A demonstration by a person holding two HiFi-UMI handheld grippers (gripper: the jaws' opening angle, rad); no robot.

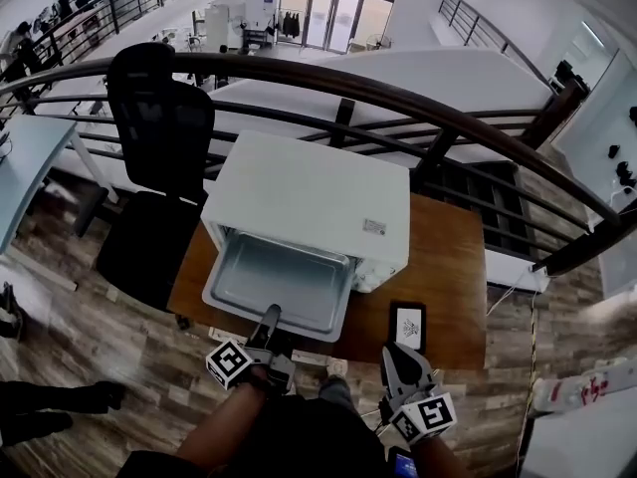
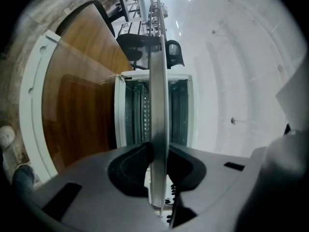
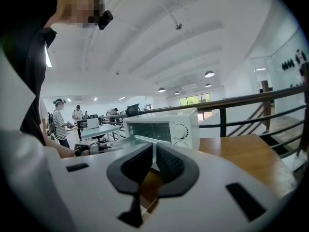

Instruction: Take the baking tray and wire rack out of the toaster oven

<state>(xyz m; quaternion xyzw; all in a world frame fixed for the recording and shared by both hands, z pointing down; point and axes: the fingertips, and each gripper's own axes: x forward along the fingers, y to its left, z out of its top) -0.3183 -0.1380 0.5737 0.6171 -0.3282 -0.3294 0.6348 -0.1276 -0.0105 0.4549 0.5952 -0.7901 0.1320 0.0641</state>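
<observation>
The white toaster oven point(image 1: 309, 192) stands on a wooden table point(image 1: 453, 267) with its door down. A grey baking tray point(image 1: 284, 277) sticks out of its mouth over the door. My left gripper point(image 1: 271, 314) is shut on the middle of the tray's front rim. In the left gripper view the tray point(image 2: 158, 91) runs edge-on between the pads of the left gripper point(image 2: 157, 151), with the oven cavity point(image 2: 181, 112) behind. My right gripper point(image 1: 396, 353) hangs off the table's front edge, shut and empty. The right gripper point(image 3: 153, 151) faces the oven point(image 3: 166, 124). I cannot make out the wire rack.
A black phone point(image 1: 409, 326) lies on the table right of the tray. A black office chair point(image 1: 159, 127) stands left of the table and a dark railing point(image 1: 398, 98) runs behind it. The oven's glass door point(image 2: 72, 110) lies under the tray. People stand far off point(image 3: 60, 120).
</observation>
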